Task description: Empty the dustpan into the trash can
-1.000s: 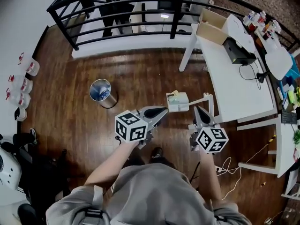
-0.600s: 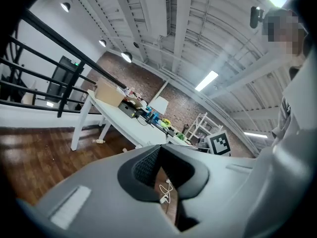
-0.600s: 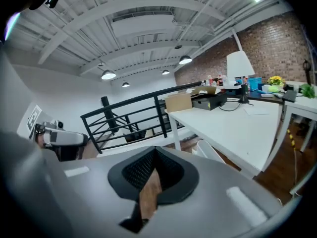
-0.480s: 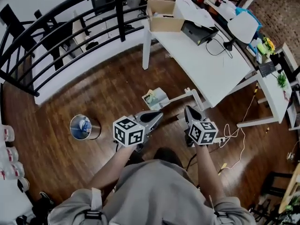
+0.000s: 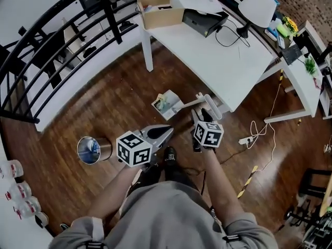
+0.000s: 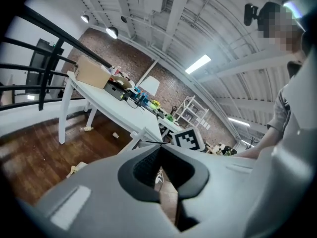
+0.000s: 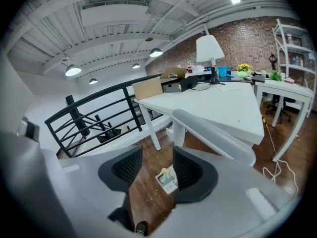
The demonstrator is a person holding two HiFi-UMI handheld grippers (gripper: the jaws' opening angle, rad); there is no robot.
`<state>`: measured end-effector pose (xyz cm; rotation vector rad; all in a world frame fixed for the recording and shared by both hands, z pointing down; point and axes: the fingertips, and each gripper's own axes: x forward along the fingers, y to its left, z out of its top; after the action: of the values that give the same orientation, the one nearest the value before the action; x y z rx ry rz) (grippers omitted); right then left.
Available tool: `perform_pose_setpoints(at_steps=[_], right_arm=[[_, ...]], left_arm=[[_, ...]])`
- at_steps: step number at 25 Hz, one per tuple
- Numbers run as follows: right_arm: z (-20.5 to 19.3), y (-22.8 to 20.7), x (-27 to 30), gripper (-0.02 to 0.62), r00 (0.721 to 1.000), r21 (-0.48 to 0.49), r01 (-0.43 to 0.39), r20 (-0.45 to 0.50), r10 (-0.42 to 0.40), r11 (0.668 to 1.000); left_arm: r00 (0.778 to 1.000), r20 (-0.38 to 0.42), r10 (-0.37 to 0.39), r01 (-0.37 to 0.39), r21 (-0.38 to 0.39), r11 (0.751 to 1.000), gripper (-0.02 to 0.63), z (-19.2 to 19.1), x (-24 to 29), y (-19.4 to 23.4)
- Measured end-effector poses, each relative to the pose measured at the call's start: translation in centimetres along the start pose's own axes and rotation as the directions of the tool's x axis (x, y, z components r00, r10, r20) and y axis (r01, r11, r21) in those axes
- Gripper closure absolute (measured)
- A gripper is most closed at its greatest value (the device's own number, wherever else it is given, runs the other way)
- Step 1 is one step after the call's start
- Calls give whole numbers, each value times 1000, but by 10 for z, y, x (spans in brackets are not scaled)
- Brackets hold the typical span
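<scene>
White long-handled plastic dustpan (image 5: pixel 167 104) lies on the dark wood floor (image 5: pixel 119 102), holding litter, well apart from the round metal trash can (image 5: pixel 92 149). Right gripper (image 5: pixel 201 114) hangs near its handle, jaws opening with nothing between them; left gripper (image 5: pixel 167 132) has its jaws pressed together.

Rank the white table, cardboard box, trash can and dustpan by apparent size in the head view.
1. White table, by far the largest.
2. Cardboard box.
3. Trash can and dustpan: too alike to rank.
</scene>
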<state>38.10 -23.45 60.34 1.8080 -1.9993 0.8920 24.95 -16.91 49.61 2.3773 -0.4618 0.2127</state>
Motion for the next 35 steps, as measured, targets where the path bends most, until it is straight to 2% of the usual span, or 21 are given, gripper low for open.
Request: perform_pose_setpoints(at_steps=[3,6,9,14,15,16,19,22,27,32,35], right_arm=[[-6,-20,30,374,996,57,93,-8,-92,994],[1,-36,51,337,981,109,187,29,-191,976],[16,-49,66,337,960,142,257,80,-270,956],[26,-55,83,337,942,178,305,89,-324,936],[28,-58,84,343,940,180,313,86,-331,933],[29,-60,84,387,939,175,316,83,-334,932],[33,-60,84,397,950,138,289,83,-301,948],[42,-53,75,399,965,56,235,105,-240,970],[56,-37,53,400,984,-59,136,123,-128,989],[83,-13,29,400,990,-106,8,138,6,994],[110,24,15,400,980,-170,-92,162,120,981]], left_arm=[[1000,-14,15,-16,-18,1000,601,-2,3,7],[999,-23,31,-31,-32,999,601,-1,3,15],[999,-24,39,-40,-50,998,601,-2,2,22],[998,-30,60,-62,-86,994,601,-13,-9,34],[998,-28,64,-66,-92,994,601,-14,-10,36],[997,-26,67,-70,-99,993,601,-14,-11,37],[996,-21,82,-83,-114,990,601,-17,-14,42],[995,-11,104,-105,-123,987,601,-17,-19,48],[983,2,181,-179,-137,974,601,-25,-46,62],[953,24,302,-294,-170,941,601,-37,-77,79],[922,64,383,-363,-207,909,601,-45,-101,83]])
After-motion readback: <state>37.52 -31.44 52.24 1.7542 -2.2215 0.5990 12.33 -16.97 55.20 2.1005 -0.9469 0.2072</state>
